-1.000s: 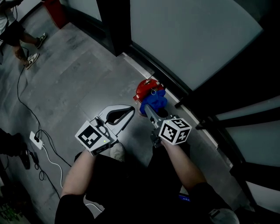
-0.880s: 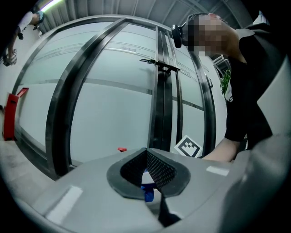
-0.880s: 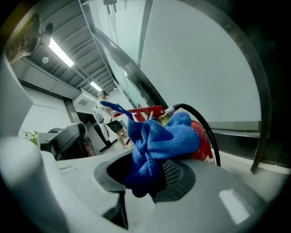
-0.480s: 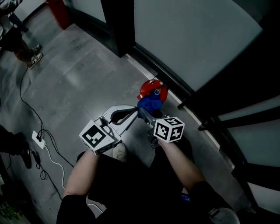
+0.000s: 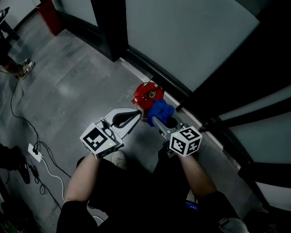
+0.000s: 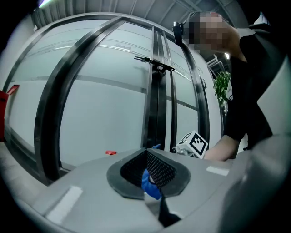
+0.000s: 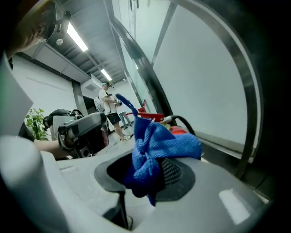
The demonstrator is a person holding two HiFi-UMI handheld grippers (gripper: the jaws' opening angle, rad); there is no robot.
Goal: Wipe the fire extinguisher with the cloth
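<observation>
The red fire extinguisher (image 5: 146, 94) stands on the grey floor at the foot of a glass wall. A bunched blue cloth (image 5: 160, 110) rests against its near right side, with my right gripper (image 5: 155, 119) shut on it. In the right gripper view the cloth (image 7: 157, 145) bulges out of the jaws, with the extinguisher's red top and black hose (image 7: 181, 125) just behind. My left gripper (image 5: 132, 116) hovers just left of the cloth, jaws together and holding nothing. In the left gripper view its pads (image 6: 152, 175) meet, and a scrap of blue shows through them.
The glass wall with dark frames (image 5: 109, 32) runs right behind the extinguisher. A white power strip and cables (image 5: 35, 149) lie on the floor at left. A bystander's feet (image 5: 20, 68) and a red object (image 5: 47, 11) are far left. Another person (image 7: 108, 107) stands in the distance.
My right gripper has swept the cloth from the extinguisher's near left side to its near right side. The left gripper's tip has come closer to the extinguisher.
</observation>
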